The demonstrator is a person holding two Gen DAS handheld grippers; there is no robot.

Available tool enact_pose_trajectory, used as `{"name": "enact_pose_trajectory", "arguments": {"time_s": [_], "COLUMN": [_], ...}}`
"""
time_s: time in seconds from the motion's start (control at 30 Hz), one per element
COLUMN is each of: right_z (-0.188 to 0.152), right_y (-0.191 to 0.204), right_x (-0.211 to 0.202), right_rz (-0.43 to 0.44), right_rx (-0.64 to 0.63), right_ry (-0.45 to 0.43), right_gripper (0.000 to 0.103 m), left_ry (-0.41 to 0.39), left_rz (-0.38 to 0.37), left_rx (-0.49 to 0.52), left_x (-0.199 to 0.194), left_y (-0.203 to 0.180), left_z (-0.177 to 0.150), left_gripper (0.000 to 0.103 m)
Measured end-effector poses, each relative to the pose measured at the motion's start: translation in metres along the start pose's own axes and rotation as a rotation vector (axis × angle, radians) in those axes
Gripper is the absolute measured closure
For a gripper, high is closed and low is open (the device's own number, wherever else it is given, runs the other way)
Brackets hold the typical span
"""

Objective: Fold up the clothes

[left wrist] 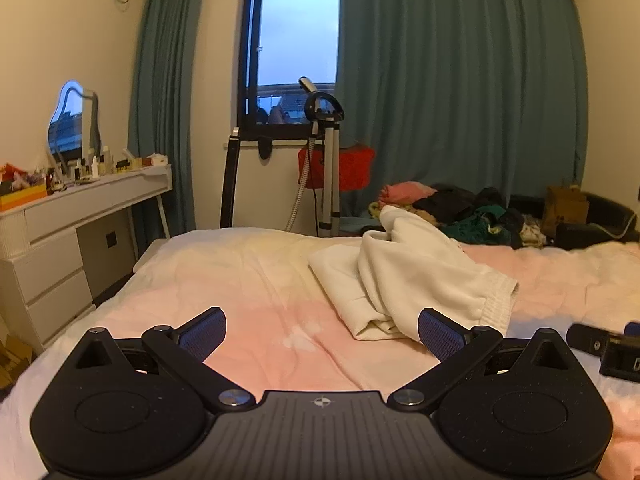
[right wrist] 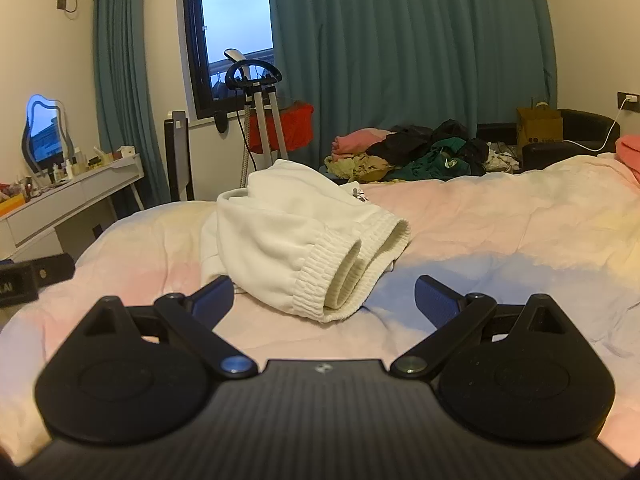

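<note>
Bed (right wrist: pixel 500 216) w/ pink cover; white sweatpants (right wrist: pixel 296 236) bunched on it, mid-bed.

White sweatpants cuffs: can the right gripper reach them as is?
Probably yes. The right gripper is open, the ribbed cuffs lie just ahead on the bed, and nothing sits between.

A home bedroom: a bed (left wrist: pixel 248 272) with pink bedding, teal curtains (left wrist: pixel 460 80), a vanity worktop (left wrist: pixel 92 196) with mirror (left wrist: pixel 72 120), and, apparently, a garment steamer (right wrist: pixel 256 92).
</note>
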State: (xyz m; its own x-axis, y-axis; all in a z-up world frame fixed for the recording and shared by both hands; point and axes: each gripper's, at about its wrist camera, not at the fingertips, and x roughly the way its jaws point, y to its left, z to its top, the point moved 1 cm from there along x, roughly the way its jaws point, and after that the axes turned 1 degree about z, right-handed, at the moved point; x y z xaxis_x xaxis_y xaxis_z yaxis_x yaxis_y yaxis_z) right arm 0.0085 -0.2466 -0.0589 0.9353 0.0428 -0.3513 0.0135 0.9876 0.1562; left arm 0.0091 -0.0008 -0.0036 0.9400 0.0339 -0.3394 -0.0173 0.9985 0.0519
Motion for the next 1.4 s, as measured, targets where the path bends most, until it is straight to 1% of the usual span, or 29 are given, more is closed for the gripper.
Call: {"name": "enact_pose_trajectory", "arguments": {"time_s": [0.13, 0.23, 0.27, 0.37, 0.5, 0.63, 0.83, 0.97, 1.13, 1.4], "right_z": [0.003, 0.002, 0.001, -0.002, -0.002, -0.002, -0.002, -0.002, -0.001, 0.0], "right_y": [0.001, 0.001, 0.001, -0.001, 0.001, 0.002, 0.003, 0.003, 0.002, 0.003], "right_x": [-0.001, -0.001, 0.0, 0.001, 0.001, 0.002, 0.001, 0.001, 0.0, -0.001], "right_rz": [-0.001, -0.003, -0.004, -0.01, -0.018, -0.023, -0.029, -0.039, -0.04, -0.036], "right_rx": [0.006, 0.002, 0.001, -0.004, -0.01, -0.013, -0.023, -0.027, -0.017, -0.012], "right_ry": [0.007, 0.004, 0.003, 0.001, 0.0, -0.001, -0.007, 0.0, 0.007, 0.017], "right_gripper": [0.004, 0.004, 0.004, 0.004, 0.004, 0.004, 0.004, 0.004, 0.004, 0.004], "left_ry": [0.002, 0.019, 0.012, 0.01, 0.012, 0.01, 0.027, 0.03, 0.027, 0.045], "left_rz": [0.012, 0.0, 0.0, 0.007, 0.001, 0.019, 0.024, 0.011, 0.033, 0.027], "left_rx": [0.031, -0.034, -0.048, -0.032, -0.039, -0.026, -0.012, -0.022, -0.007, -0.043], "left_x": [-0.002, 0.003, 0.0, -0.001, -0.006, -0.005, -0.005, -0.004, -0.003, 0.002], "left_y": [-0.007, 0.005, 0.01, 0.007, 0.01, 0.009, 0.009, 0.011, 0.011, 0.015], "left_z": [-0.001, 0.005, 0.005, 0.006, 0.001, 0.0, -0.002, -0.004, -0.005, -0.008], "left_gripper": [0.0, 0.0, 0.0, 0.0, 0.0, 0.0, 0.0, 0.0, 0.0, 0.0]}}
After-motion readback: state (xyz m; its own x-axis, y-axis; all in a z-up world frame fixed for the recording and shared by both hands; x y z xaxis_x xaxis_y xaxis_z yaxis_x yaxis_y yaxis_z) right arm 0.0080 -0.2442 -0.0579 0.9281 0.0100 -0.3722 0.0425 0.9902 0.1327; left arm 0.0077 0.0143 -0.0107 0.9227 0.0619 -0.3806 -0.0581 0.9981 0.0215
